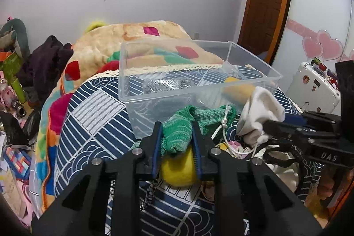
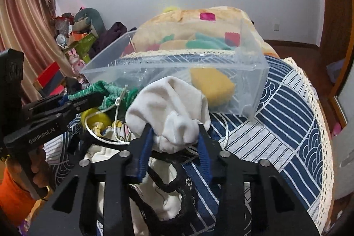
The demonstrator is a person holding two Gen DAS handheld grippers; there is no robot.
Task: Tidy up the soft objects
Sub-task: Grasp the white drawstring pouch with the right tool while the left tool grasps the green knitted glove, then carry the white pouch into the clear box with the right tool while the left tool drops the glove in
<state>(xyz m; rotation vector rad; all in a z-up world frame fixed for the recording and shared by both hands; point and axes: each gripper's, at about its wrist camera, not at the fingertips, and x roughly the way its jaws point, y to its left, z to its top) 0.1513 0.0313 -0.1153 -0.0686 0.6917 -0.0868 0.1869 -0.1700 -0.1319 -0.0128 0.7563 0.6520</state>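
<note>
Bed w/ navy-white patterned cover carries a clear plastic bin [image 1: 254, 54] near its middle, holding yellow sponge [image 2: 211, 84] and silvery scrubber [image 1: 166, 84]; roughly half done, since left hand-held gripper [image 1: 177, 138] clamps green knit cloth [image 1: 179, 129], right hand-held gripper [image 2: 176, 136] clamps white soft cloth [image 2: 168, 103], both just outside bin's near wall, yellow ball [image 1: 179, 171] unpacked.
</note>
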